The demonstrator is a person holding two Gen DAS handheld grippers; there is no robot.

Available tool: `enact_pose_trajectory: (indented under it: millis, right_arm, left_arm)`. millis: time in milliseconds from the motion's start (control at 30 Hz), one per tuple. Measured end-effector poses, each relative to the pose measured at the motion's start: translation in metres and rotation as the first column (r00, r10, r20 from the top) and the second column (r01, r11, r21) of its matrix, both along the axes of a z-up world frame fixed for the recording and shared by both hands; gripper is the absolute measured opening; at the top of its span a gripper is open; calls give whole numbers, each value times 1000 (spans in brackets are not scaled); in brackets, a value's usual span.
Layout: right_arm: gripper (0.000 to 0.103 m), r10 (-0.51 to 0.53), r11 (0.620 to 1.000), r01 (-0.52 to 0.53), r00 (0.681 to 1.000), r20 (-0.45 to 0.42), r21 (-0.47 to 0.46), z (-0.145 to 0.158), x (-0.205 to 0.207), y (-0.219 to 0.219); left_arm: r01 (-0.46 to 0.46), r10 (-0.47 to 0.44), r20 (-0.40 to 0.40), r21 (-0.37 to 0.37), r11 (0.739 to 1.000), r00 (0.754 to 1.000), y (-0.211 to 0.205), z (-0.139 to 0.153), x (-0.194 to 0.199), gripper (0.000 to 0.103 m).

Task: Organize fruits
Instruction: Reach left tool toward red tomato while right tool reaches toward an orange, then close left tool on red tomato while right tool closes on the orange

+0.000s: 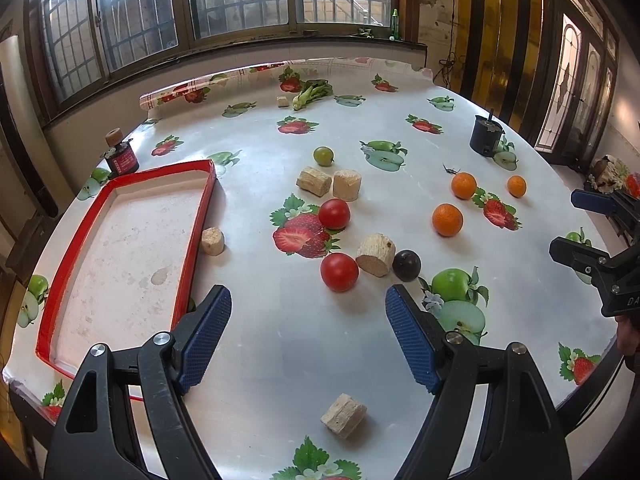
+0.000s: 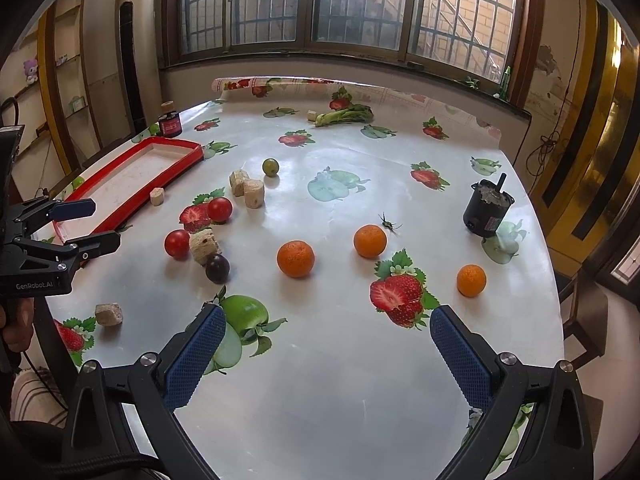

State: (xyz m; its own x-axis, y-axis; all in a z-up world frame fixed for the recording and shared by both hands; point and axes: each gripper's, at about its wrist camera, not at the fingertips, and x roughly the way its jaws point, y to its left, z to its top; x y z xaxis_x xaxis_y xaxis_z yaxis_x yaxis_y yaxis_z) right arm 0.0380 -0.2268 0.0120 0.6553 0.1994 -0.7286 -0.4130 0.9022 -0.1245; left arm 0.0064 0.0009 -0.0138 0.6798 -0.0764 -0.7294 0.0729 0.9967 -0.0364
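Loose fruit lies on a table with a fruit-print cloth: two red tomatoes, a dark plum, three oranges and a small green fruit. A red-rimmed tray sits at the left with nothing in it. My left gripper hovers open just in front of the near tomato and plum. My right gripper is open above the near table edge, short of the oranges. Nothing is between either gripper's fingers.
Several cork-like cylinders are scattered among the fruit. A small dark jar stands behind the tray, a black pot at the right, a leafy vegetable at the back. A window wall lies beyond the table.
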Motion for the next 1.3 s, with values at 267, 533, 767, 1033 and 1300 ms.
enact_pose_trajectory:
  millis: [267, 533, 767, 1033, 1300]
  right_arm:
    - [103, -31, 999, 32, 999, -36, 28, -12, 8, -14]
    - [102, -59, 994, 68, 993, -103, 81, -27, 24, -33]
    - [89, -62, 993, 79, 983, -170, 91, -44, 62, -26]
    - [73, -104, 986, 129, 973, -207, 108, -56, 115, -19]
    - [62, -138, 983, 163, 961, -241, 88, -72, 153, -15]
  left_arm:
    - [4, -4, -32, -2, 1000, 999, -2, -12, 9, 80]
    - [26, -25, -53, 16, 1000, 998, -7, -26, 28, 80]
    - [51, -52, -95, -8, 999, 994, -5, -32, 49, 79]
    - [70, -74, -141, -34, 997, 987, -6, -42, 71, 79]
    - [125, -144, -188, -111, 986, 972, -6, -58, 80, 37]
